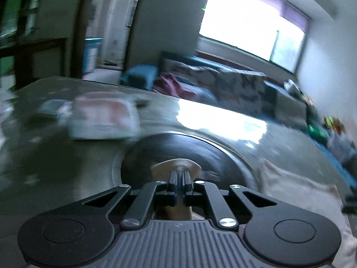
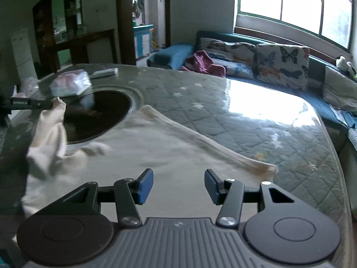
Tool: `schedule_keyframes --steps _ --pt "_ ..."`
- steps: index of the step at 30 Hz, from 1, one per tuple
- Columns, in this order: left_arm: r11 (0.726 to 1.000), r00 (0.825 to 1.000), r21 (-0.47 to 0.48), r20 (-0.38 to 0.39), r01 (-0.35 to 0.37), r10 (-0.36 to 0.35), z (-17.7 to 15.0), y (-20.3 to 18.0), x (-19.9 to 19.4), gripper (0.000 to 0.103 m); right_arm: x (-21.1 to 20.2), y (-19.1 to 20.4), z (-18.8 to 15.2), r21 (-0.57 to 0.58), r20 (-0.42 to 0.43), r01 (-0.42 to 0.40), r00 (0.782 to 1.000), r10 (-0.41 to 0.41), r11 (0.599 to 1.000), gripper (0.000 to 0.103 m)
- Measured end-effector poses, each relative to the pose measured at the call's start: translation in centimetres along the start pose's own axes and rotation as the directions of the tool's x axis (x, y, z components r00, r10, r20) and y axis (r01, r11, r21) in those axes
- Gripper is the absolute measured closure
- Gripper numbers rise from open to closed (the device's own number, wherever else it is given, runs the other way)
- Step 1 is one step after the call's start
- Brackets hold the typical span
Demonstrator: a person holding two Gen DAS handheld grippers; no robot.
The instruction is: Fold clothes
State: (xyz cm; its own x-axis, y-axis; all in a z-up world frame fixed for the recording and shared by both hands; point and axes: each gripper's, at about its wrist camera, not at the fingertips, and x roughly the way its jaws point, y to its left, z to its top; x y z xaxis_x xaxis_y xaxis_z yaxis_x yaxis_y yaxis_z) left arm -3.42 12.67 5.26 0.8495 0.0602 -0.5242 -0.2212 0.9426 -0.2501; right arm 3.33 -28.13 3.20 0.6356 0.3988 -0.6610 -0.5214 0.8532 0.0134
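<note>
L claw [image 1: 179,179] clamped on cloth [image 2: 156,147] corner, lifted at left; R claw [image 2: 179,186] agape over near edge, cloth's length running left-right across desk [image 2: 245,116].

A quilted grey table cover [image 2: 234,120] with small stars bears a dark round plate [image 2: 96,114] set into it. Beyond the plate lie a wrapped tissue pack [image 2: 70,82] and a remote [image 2: 103,72]. Behind the table, a blue sofa [image 2: 225,36] holds butterfly cushions [image 2: 282,65] and a crumpled maroon cloth [image 2: 204,63] under a bright window [image 2: 292,2].
</note>
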Motion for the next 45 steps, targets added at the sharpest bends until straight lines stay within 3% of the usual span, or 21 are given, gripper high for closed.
schedule_keyframes --steps 5,10,11,13,14,15,18,23,24,30,36,41,45 --pt "0.993 0.996 -0.081 -0.012 -0.089 0.088 -1.4 4.5 -1.0 0.098 -1.3 2.3 -0.9 -0.012 -0.009 -0.027 1.0 0.027 1.0 0.05" --pt "0.981 0.994 -0.162 -0.05 -0.107 0.1 -2.4 6.6 -1.6 0.092 -2.1 5.3 -1.7 -0.053 -0.047 -0.082 0.996 0.079 0.995 0.05" --pt "0.981 0.995 -0.167 -0.044 -0.097 0.09 -2.4 6.6 -1.9 0.088 -2.2 6.2 -1.7 -0.072 -0.054 -0.103 0.994 0.1 0.992 0.05" --pt "0.984 0.996 -0.159 -0.038 -0.082 0.077 -2.4 6.2 -2.2 0.066 -2.3 7.9 -1.7 -0.106 -0.064 -0.151 0.987 0.145 0.983 0.05" --pt "0.984 0.996 -0.154 -0.04 -0.086 0.08 -2.3 5.9 -2.1 0.048 -2.2 9.1 -1.6 -0.129 -0.072 -0.185 0.982 0.177 0.974 0.051" --pt "0.986 0.996 -0.142 -0.04 -0.087 0.082 -2.2 5.5 -1.9 0.047 -2.1 10.0 -1.6 -0.149 -0.079 -0.211 0.976 0.202 0.966 0.051" --pt "0.992 0.996 -0.095 -0.042 -0.088 0.085 -2.2 4.6 -1.0 0.052 -1.6 13.4 -1.7 -0.225 -0.103 -0.289 0.957 0.273 0.93 0.052" --pt "0.992 0.992 -0.047 -0.06 -0.115 0.112 -2.7 4.1 0.6 0.094 -0.3 17.4 -1.8 -0.312 -0.139 -0.362 0.932 0.335 0.878 0.056" --pt "0.992 0.991 -0.042 -0.059 -0.122 0.119 -2.8 4.1 0.8 0.098 0.1 18.0 -1.9 -0.32 -0.148 -0.373 0.927 0.343 0.871 0.057" --pt "0.988 0.99 -0.065 -0.002 -0.142 0.142 -2.6 4.8 -0.3 0.101 2.3 19.8 -2.5 -0.323 -0.207 -0.418 0.907 0.368 0.849 0.067" --pt "0.985 0.985 -0.049 0.033 -0.167 0.169 -2.7 5.1 -1.7 0.101 1.9 20.6 -3.7 -0.336 -0.239 -0.48 0.876 0.419 0.811 0.067" --pt "0.978 0.979 -0.047 -0.031 -0.203 0.201 -3.2 5.3 -0.6 0.1 1.5 19.7 -3.1 -0.293 -0.217 -0.481 0.875 0.433 0.826 0.067" --pt "0.978 0.979 -0.037 -0.039 -0.204 0.203 -3.1 5.1 -1.0 0.095 -0.3 17.3 -2.7 -0.255 -0.164 -0.435 0.9 0.404 0.864 0.067"
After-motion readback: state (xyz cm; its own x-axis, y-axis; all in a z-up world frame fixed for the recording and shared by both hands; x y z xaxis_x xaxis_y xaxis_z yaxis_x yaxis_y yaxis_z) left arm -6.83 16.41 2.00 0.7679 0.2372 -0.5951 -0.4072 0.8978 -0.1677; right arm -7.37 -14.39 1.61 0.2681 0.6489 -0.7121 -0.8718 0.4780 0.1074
